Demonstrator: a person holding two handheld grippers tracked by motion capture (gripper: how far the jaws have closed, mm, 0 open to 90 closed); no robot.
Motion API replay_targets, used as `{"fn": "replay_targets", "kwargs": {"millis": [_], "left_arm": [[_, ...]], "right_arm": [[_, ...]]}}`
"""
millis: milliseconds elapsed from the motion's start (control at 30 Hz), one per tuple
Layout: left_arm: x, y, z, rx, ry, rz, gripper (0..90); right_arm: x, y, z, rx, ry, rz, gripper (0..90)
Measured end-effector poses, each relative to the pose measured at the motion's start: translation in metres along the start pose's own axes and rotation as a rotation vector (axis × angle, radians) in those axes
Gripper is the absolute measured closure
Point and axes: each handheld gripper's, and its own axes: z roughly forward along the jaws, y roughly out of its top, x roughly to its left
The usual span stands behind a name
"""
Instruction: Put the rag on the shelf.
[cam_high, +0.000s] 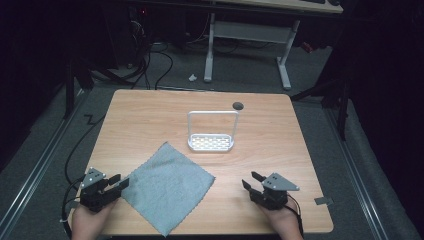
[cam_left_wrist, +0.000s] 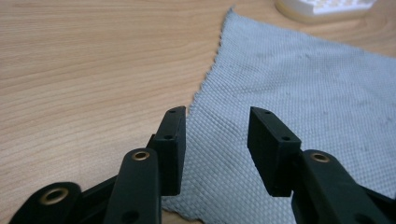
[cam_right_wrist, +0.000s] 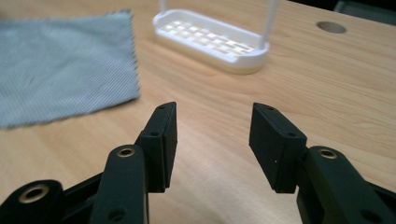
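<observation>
Where it leaves view, rack (cam_right_wrist: 212, 39) handle cropped.

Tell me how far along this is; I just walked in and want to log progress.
Nothing looks done: the cloth lies flat and unfolded, and the white rack is empty. In hand: the left tongs are open at the cloth's left corner; the right tongs are open over bare table. Gripping and handling the cloth is all left.
</observation>
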Motion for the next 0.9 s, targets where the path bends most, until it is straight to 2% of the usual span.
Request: {"fn": "replay_targets", "kwargs": {"millis": [33,100,300,433,533,633,767,867,900], "left_arm": [[-0.001,0.000,0.001,0.000,0.005,0.002,56.8],[-0.001,0.000,0.002,0.000,0.003,0.003,56.4],[-0.005,0.000,0.007,0.009,-0.006,0.023,54.6],[-0.004,0.001,0.006,0.007,-0.018,0.015,55.2],[-0.003,0.001,0.005,0.007,-0.021,0.020,57.8],[-0.004,0.002,0.004,0.012,-0.030,0.029,65.5],[-0.004,0.000,0.006,0.061,-0.054,0.028,76.9],[-0.004,-0.003,0.009,0.111,-0.061,0.030,88.2],[-0.004,-0.005,0.010,0.125,-0.059,0.033,89.8]], "right_arm": [[-0.003,0.000,0.001,-0.003,-0.007,0.020,52.8],[-0.005,-0.001,0.002,-0.001,-0.012,0.025,52.8],[-0.004,-0.003,0.005,0.019,0.003,0.017,52.7],[-0.003,-0.002,0.006,0.019,0.010,0.012,52.4],[-0.001,-0.002,0.007,0.025,0.015,0.010,52.1],[0.001,-0.002,0.009,0.031,0.022,0.011,53.9],[0.009,0.002,0.015,0.070,0.042,0.009,75.0],[0.019,0.009,0.019,0.082,0.069,-0.027,89.7],[0.027,0.013,0.024,0.084,0.105,-0.048,90.0]]}}
